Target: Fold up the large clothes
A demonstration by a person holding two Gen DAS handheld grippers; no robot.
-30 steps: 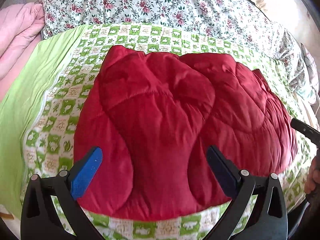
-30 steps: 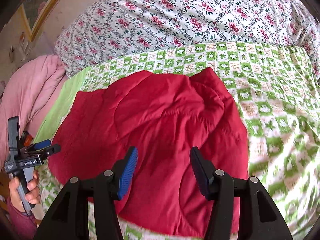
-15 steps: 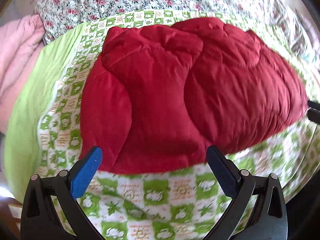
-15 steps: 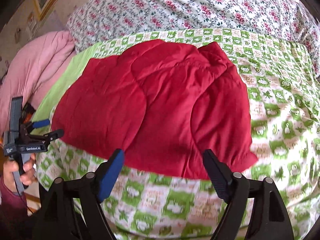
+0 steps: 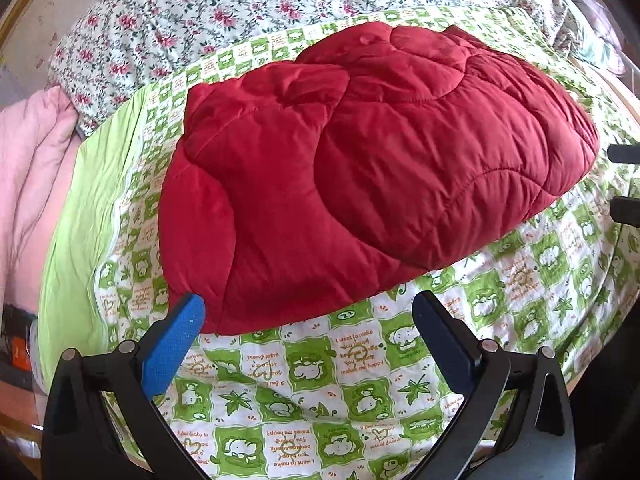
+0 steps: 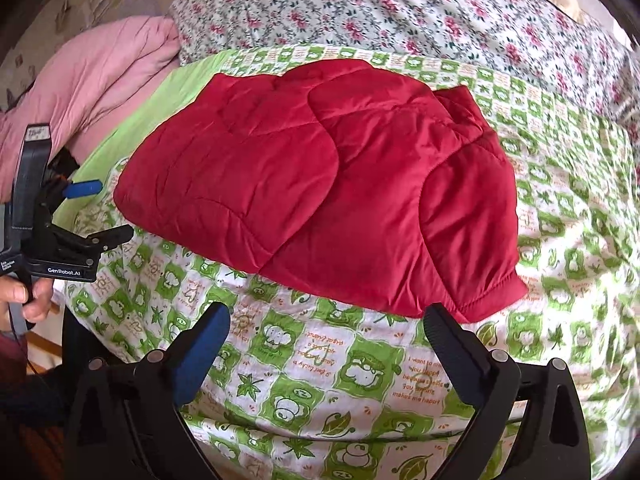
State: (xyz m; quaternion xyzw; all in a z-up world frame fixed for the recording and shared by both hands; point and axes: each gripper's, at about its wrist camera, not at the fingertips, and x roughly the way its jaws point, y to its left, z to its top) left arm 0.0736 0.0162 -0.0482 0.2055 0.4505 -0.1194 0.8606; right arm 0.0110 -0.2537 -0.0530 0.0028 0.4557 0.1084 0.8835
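Observation:
A red quilted jacket (image 5: 360,168) lies folded into a compact bundle on the green-and-white checked bedspread (image 5: 320,392). It also shows in the right wrist view (image 6: 320,184). My left gripper (image 5: 308,320) is open and empty, just short of the jacket's near edge. My right gripper (image 6: 326,328) is open and empty, also short of the near edge. The left gripper is seen from the side at the left of the right wrist view (image 6: 96,210), off the jacket's left end.
A floral quilt (image 6: 400,12) lies behind the jacket. A pink blanket (image 6: 92,80) is heaped at the left. The checked bedspread (image 6: 312,400) reaches the bed's near edge. A plain green sheet strip (image 5: 84,216) runs along the left.
Both grippers have pulled back from over the jacket towards the near edge of the bed. The right gripper's jaws have opened wider. The jacket stays folded in place.

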